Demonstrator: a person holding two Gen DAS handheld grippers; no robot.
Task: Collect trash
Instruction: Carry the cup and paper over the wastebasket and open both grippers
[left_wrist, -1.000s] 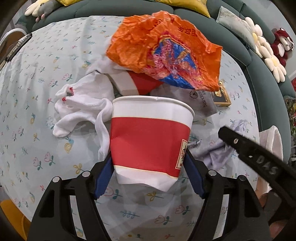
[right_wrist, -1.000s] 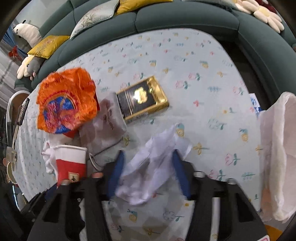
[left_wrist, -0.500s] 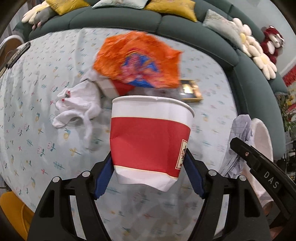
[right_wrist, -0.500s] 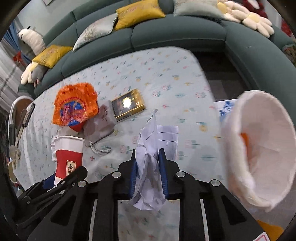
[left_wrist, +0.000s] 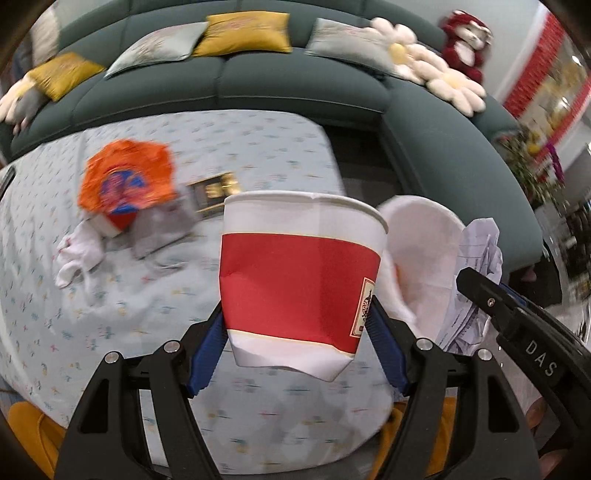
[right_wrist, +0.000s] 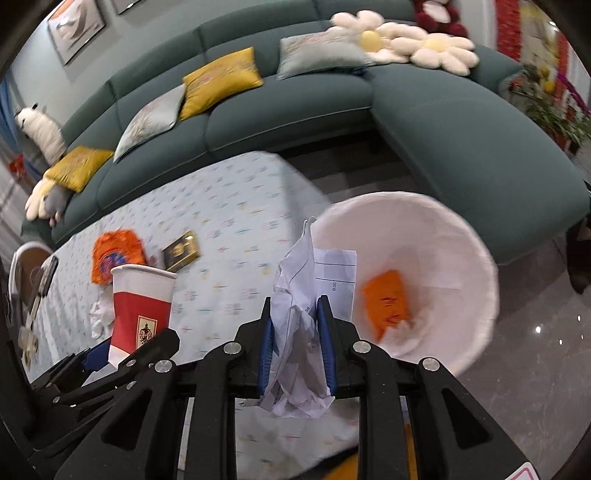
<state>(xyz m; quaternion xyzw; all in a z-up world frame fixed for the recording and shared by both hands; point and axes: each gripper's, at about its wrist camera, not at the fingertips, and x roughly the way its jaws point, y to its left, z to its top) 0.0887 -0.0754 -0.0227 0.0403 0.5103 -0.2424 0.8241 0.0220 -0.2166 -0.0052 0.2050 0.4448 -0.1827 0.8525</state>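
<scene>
My left gripper is shut on a red and white paper cup, held up above the table; the cup also shows in the right wrist view. My right gripper is shut on crumpled white paper, which also shows in the left wrist view. A white lined trash bin stands off the table's right end, just beyond the paper, with an orange wrapper inside. On the table lie an orange plastic bag, a gold and black box, a grey pouch and white tissue.
The table has a pale floral cloth. A dark green sofa with cushions curves around the back and right. Grey polished floor lies by the bin. A yellow stool sits at the near left.
Both grippers have lifted and swung right toward the bin with the cup and paper. The table trash has receded to the left. The right gripper closed on the paper during the first half second.
</scene>
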